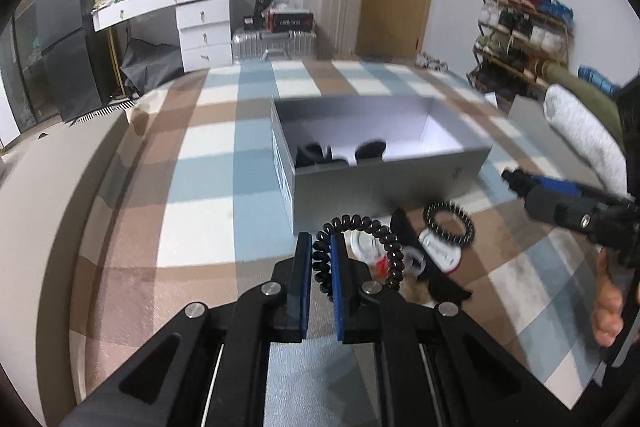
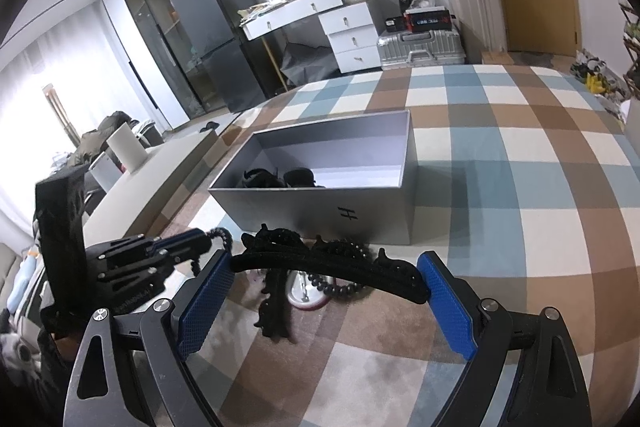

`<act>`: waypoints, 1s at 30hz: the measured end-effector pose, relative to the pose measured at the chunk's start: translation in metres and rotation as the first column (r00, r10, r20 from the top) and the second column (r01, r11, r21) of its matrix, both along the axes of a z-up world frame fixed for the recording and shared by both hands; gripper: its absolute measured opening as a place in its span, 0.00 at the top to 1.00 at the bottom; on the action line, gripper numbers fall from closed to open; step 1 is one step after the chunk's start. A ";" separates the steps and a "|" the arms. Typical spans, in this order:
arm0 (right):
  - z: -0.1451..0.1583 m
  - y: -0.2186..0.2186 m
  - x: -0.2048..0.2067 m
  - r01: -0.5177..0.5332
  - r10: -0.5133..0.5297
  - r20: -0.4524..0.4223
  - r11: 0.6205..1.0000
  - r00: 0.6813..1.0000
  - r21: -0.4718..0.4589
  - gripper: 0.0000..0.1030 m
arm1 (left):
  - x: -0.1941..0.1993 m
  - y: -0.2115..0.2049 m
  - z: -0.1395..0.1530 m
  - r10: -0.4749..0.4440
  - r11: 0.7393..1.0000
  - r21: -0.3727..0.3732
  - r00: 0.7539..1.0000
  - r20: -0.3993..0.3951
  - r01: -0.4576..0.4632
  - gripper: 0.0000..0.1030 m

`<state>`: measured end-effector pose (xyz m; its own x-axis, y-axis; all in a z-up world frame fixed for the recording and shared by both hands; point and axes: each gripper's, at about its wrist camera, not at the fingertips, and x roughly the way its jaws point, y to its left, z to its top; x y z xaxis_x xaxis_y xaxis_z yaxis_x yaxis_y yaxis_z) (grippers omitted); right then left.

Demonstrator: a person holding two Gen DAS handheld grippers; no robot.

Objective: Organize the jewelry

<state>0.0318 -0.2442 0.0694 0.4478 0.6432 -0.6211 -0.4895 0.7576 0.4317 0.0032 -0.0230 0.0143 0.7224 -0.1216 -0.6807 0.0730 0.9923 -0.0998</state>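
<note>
My left gripper (image 1: pixel 321 255) is shut on a black spiral hair tie (image 1: pixel 362 223), held just in front of the grey open box (image 1: pixel 384 183). The box holds dark items (image 1: pixel 316 155) at its near-left end. My right gripper (image 2: pixel 326 277) has its blue pads wide apart with a black headband (image 2: pixel 328 269) spanning between them; the band touches both pads. Below lie a black beaded bracelet (image 1: pixel 449 223), a black clip (image 2: pixel 276 307) and a small white dish (image 2: pixel 308 289). The left gripper shows in the right wrist view (image 2: pixel 188 245).
A checked blue, brown and white cloth (image 2: pixel 500 167) covers the surface. The box (image 2: pixel 320 203) stands mid-surface. Behind are a white desk with drawers (image 1: pixel 200 23), a suitcase (image 1: pixel 276 43), a shoe rack (image 1: pixel 520 39) and a fridge (image 2: pixel 208 39).
</note>
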 end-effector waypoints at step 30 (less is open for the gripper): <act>0.009 0.032 0.054 0.044 -0.044 0.057 0.999 0.997 -0.009 0.10 | 0.060 -0.008 0.014 0.053 0.998 -0.027 0.993 0.104 -0.051 0.96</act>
<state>0.0854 -0.2117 0.0783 0.5103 0.6158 -0.6003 -0.4793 0.7832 0.3961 0.0631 -0.0306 0.0285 0.7953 -0.0977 -0.5983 0.0329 0.9924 -0.1184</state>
